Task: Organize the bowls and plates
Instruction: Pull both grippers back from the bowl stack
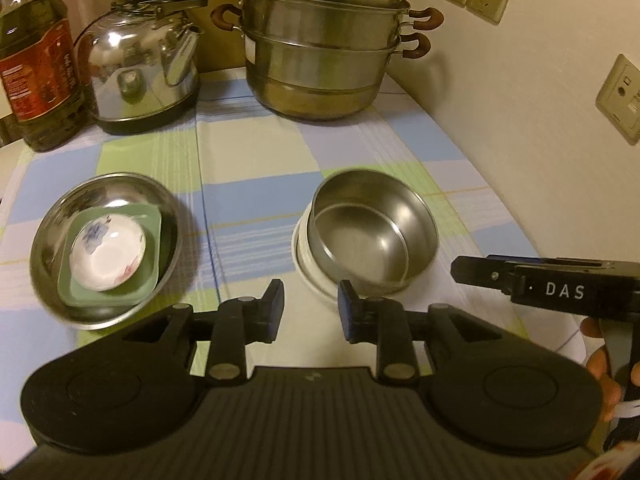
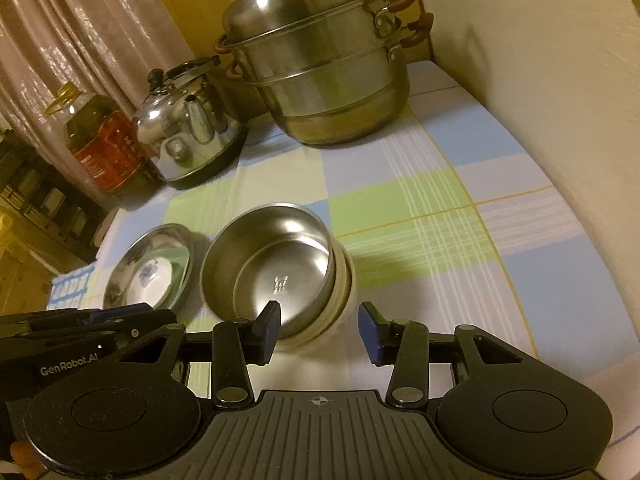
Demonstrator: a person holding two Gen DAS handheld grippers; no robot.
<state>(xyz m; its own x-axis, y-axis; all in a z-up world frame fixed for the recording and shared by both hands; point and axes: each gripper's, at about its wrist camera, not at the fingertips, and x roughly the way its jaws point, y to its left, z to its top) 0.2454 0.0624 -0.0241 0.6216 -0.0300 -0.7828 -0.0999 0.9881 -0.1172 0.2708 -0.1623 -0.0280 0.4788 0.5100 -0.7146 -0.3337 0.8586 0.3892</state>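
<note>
Two stacks of dishes are seen on the checked blue, green and white tablecloth (image 1: 256, 152). At the back stand a tiered steel steamer pot (image 1: 320, 48), a shiny steel kettle (image 1: 144, 64) and an oil bottle (image 1: 36, 68). A steel bowl (image 1: 372, 228) is nested in a white bowl (image 1: 310, 276). Well apart, a steel plate (image 1: 104, 248) holds a green square dish (image 1: 154, 232) and a white floral saucer (image 1: 108, 254). Both the left gripper (image 1: 310, 312) and right gripper (image 2: 320, 332) are held released, empty, near the bowls.

The steel bowl (image 1: 370, 228) hides most of the white bowl (image 1: 310, 276); the oil bottle (image 1: 34, 64) is cropped.
</note>
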